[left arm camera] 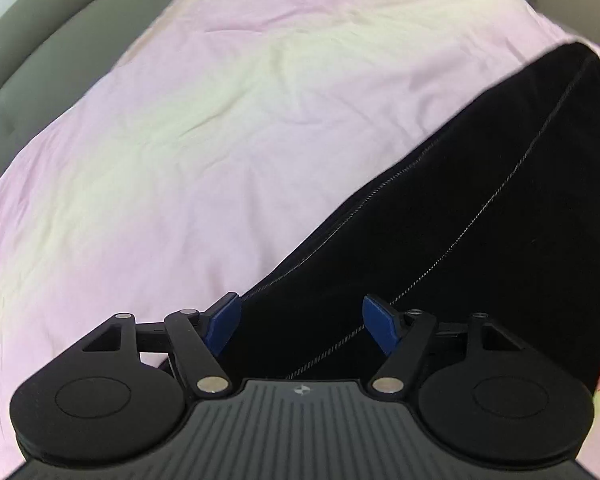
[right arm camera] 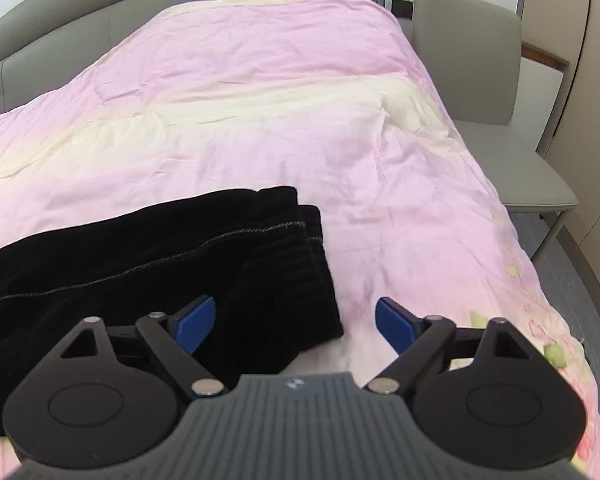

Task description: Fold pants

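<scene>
black pants [right arm camera: 148,256] look velvety and matt; pink quilt [right arm camera: 260,120] is soft, creased cloth.

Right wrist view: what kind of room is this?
Most likely a bedroom: a bed with a pink quilt, a padded grey headboard behind it, and a grey chair beside it. Black pants lie on the quilt.

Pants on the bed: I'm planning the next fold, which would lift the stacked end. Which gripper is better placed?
Probably right. The right gripper hangs open at the pants' layered end. The left gripper, also open, looks along the mid-length seam.
</scene>
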A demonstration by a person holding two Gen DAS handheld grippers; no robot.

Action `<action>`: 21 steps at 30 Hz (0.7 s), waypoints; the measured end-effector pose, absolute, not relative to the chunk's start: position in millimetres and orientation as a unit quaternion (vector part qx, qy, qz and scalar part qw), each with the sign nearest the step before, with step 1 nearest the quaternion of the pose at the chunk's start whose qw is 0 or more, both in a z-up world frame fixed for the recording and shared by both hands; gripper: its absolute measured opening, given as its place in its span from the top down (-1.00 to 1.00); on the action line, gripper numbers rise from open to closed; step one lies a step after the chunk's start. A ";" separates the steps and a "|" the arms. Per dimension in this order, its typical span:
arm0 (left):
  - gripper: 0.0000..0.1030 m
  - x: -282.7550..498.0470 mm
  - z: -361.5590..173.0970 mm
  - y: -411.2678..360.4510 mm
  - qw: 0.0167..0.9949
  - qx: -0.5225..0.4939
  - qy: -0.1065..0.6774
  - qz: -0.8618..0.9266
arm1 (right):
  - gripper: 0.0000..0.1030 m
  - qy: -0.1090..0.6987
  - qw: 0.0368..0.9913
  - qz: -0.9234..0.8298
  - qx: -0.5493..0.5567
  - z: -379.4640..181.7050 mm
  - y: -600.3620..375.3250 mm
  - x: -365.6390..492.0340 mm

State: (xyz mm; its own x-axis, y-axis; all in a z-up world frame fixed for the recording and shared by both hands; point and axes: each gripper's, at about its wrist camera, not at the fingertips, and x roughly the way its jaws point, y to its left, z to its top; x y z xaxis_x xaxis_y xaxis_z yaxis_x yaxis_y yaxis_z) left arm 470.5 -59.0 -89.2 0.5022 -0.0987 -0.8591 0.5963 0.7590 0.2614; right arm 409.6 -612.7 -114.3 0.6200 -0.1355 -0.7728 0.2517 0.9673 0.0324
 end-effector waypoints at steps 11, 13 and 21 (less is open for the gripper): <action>-0.10 493.0 -142.9 -78.3 0.801 0.223 0.503 -0.237 | -0.55 0.434 0.891 -0.071 0.113 -138.2 -630.1 478.1; 0.43 490.6 -137.0 -81.1 0.808 0.220 0.496 -0.231 | -0.35 0.436 0.891 -0.063 0.113 -141.2 -626.7 486.4; 0.86 461.9 -116.7 -86.6 0.840 0.236 0.449 -0.191 | 0.43 0.429 0.898 -0.097 0.035 -131.5 -602.5 488.1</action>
